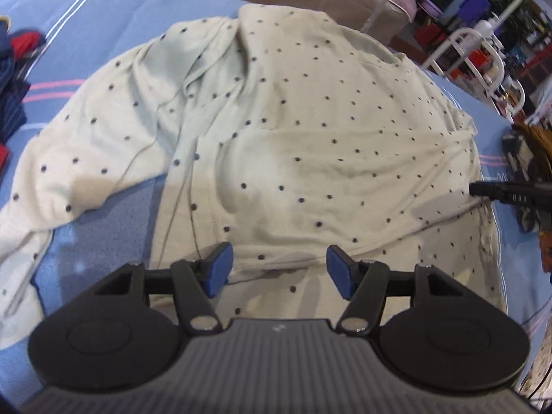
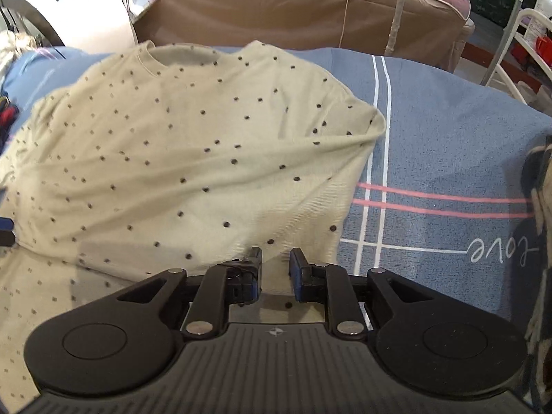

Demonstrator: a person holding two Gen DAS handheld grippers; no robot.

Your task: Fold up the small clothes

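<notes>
One fold apparently made: the dotted shirt point(image 1: 310, 131) lies doubled on the blue bedspread point(image 2: 448, 145), left sleeve unfolded; left gripper point(image 1: 277, 265) and right gripper point(image 2: 275, 269) hover spread, empty.

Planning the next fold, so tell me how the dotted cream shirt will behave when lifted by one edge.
The dotted cream shirt is probably floppy: it lies in soft wrinkles and a folded layer sags over itself. It likely weighs little, being thin knit. It may drag rather than slide on the blue blanket.
</notes>
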